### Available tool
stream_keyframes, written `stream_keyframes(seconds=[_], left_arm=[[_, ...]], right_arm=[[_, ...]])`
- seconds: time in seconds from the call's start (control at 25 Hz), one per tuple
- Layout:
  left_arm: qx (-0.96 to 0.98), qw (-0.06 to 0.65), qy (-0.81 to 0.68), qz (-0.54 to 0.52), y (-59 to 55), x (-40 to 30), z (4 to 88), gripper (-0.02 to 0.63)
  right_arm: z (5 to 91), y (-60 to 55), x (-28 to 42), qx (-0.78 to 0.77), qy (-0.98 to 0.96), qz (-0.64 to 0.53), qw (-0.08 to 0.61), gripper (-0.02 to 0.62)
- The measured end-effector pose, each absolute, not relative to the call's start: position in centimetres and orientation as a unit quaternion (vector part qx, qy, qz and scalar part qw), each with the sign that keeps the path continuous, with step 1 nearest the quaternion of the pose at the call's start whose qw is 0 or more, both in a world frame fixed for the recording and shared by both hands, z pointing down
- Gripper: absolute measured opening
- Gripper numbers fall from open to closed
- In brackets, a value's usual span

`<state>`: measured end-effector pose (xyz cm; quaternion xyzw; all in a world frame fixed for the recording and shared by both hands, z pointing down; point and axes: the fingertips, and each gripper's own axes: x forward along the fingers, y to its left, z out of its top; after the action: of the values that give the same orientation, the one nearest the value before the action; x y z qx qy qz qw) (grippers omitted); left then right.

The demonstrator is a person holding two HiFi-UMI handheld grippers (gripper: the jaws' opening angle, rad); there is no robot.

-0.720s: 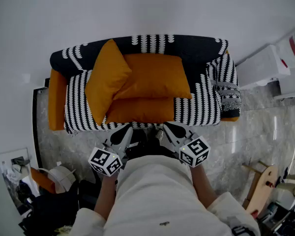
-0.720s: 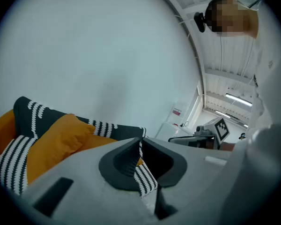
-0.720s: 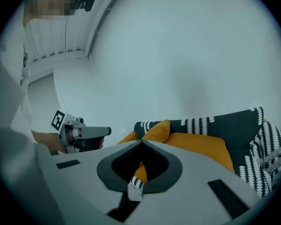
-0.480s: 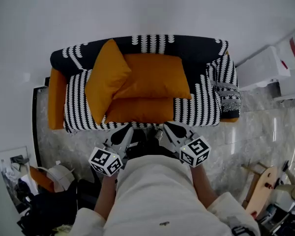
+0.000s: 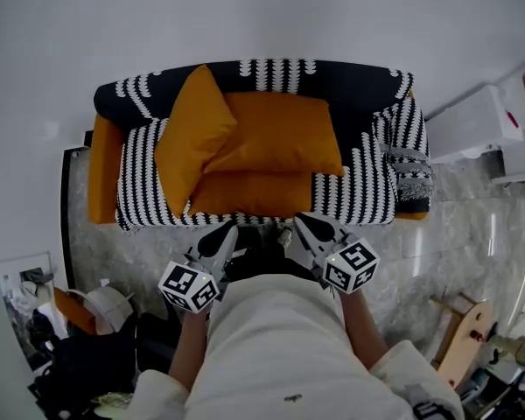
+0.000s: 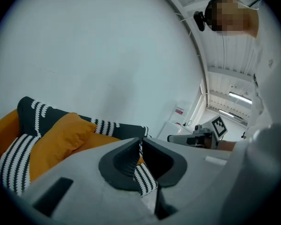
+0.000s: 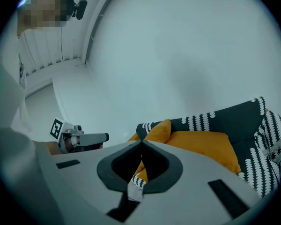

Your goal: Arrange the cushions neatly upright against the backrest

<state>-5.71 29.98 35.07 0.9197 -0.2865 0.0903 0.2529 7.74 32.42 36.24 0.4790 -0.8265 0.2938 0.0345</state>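
Observation:
A sofa (image 5: 367,182) under a black-and-white patterned cover holds three orange cushions. One cushion (image 5: 191,134) leans tilted at the left against the backrest. A second (image 5: 280,134) lies sloped in the middle, and a third (image 5: 249,193) lies flat at the seat's front. In the right gripper view the middle cushion (image 7: 203,144) and the leaning one (image 7: 157,132) show beyond the jaws. My left gripper (image 5: 227,229) and right gripper (image 5: 299,222) hover side by side just short of the sofa's front edge, both shut with nothing in them, touching no cushion.
A fringed striped throw (image 5: 409,160) drapes the right armrest. A white cabinet (image 5: 468,121) stands to the sofa's right, a wooden stand (image 5: 464,335) at lower right, and dark clutter (image 5: 87,348) at lower left. A white wall runs behind the sofa.
The head view has shifted slightly, so the sofa sits a little differently in the picture. Both grippers stay shut in the same spot before the sofa. The cushions have not moved.

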Motion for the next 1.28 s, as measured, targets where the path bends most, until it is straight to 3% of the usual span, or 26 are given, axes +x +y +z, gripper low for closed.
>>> stream_keyframes(seconds=[0.72,0.96,1.28], left_arm=[[0.91,0.26,-0.268,0.181,21.2,-3.4,39.6,0.031],[0.887,0.276,-0.299,0.22,16.1,-5.3,42.5,0.098],[0.833,0.304,-0.385,0.258,10.6,-11.2,49.0,0.152]], right_arm=[[37.7,28.1,12.1,0.525,-0.785,0.326,0.038,0.009],[37.7,23.3,13.8,0.53,-0.779,0.332,0.05,0.009],[38.5,16.7,10.0,0.466,-0.807,0.346,0.108,0.009]])
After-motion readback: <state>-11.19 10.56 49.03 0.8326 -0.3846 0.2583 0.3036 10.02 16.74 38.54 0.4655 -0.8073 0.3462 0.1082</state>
